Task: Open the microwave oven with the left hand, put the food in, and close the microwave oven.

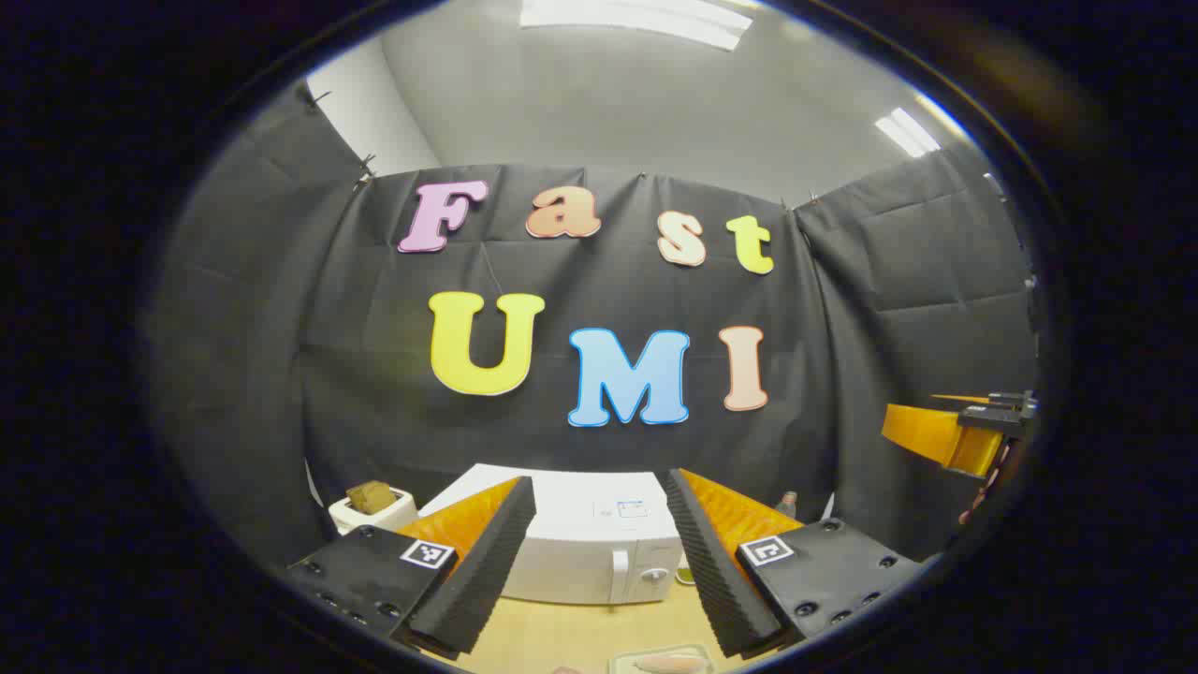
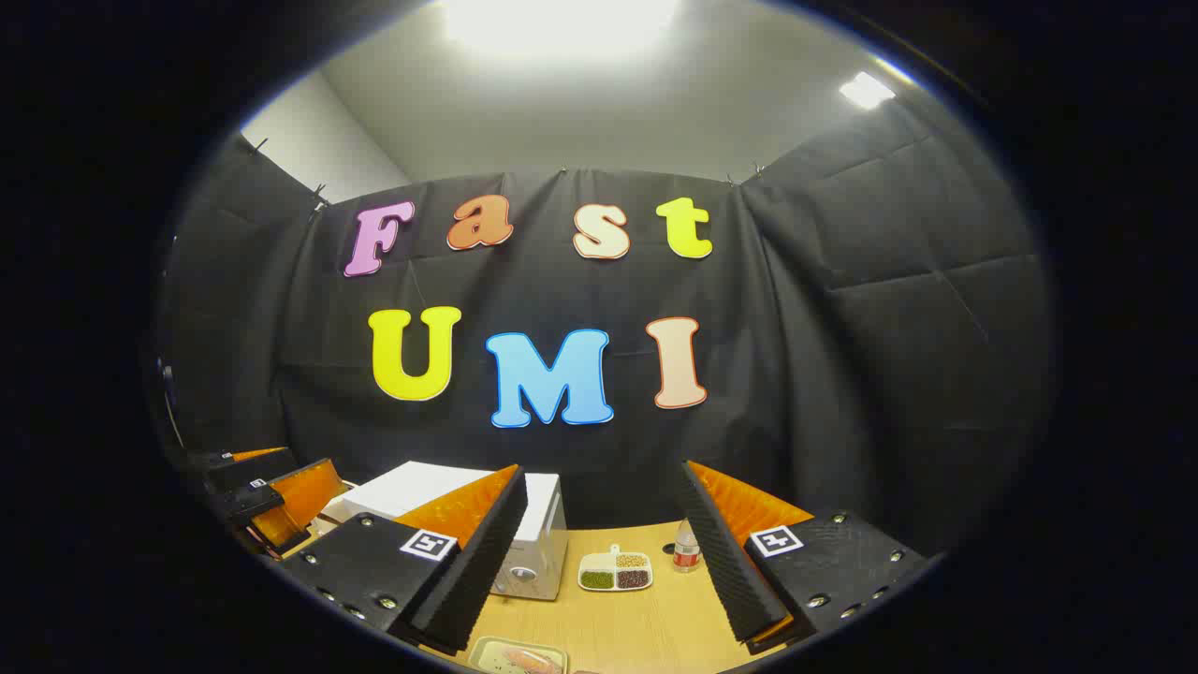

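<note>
**Left gripper view: both grippers raised before the closed microwave**

Left gripper (image 1: 599,562) spread wide, empty, facing white microwave (image 1: 590,548) at back of desk (image 1: 562,637). Right gripper (image 2: 604,571) likewise agape, empty. Food tray (image 2: 518,655) at near desk edge.

Right gripper (image 2: 599,548) open above table (image 2: 646,627), white microwave (image 2: 538,524) closed, divided dish (image 2: 615,571) and small bottle (image 2: 686,550) beside.

Looks like a lab booth, not a real kitchen: black cloth walls (image 2: 889,328), strip lights (image 1: 636,21) overhead, a microwave (image 1: 580,552) on a bare wooden desk (image 2: 636,627).
</note>
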Tool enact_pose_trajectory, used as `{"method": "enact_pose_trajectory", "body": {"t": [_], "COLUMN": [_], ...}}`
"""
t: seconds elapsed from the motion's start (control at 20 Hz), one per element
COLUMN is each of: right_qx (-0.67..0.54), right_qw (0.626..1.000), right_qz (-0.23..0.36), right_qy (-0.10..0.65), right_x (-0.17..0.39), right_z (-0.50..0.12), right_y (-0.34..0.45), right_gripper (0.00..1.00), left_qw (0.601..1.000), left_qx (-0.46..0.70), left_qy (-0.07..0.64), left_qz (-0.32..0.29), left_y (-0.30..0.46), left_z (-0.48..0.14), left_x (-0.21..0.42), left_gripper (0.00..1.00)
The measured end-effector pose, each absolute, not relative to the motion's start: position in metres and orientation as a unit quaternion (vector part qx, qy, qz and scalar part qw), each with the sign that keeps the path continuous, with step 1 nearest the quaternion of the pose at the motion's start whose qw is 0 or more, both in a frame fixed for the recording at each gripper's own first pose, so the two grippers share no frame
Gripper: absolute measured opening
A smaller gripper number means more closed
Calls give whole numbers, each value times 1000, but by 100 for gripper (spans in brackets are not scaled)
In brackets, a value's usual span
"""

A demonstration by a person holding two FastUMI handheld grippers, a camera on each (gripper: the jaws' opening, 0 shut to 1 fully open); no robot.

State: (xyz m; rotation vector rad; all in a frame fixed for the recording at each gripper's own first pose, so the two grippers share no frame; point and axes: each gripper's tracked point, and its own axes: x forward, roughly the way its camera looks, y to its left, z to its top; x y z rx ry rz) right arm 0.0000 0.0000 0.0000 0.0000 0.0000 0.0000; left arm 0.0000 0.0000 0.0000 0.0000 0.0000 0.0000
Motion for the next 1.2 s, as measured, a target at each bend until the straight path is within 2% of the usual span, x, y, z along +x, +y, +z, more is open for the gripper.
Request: {"method": "enact_pose_trajectory", "body": {"t": [0.3,0.45,0.65,0.7,0.9,1.2], "right_qx": [-3,1,4,5,4,29], "right_qw": [1000,1000,1000,1000,1000,999], "right_qz": [12,20,27,27,22,17], "right_qy": [-1,3,10,10,9,15], "right_x": [-2,2,9,11,14,17], "right_z": [-1,-5,-7,-8,-12,-22], "right_y": [16,24,28,28,23,13], "right_gripper": [98,98,98,98,98,98], "left_qw": [1000,999,1000,1000,999,999], "left_qx": [8,18,9,7,19,30], "left_qy": [-7,-18,-9,-9,-13,0], "left_qz": [13,22,27,27,29,43], "left_y": [16,26,29,29,29,29], "left_z": [7,16,8,6,-1,-19], "left_x": [-9,-5,1,2,4,-4], "left_gripper": [93,97,97,94,97,95]}}
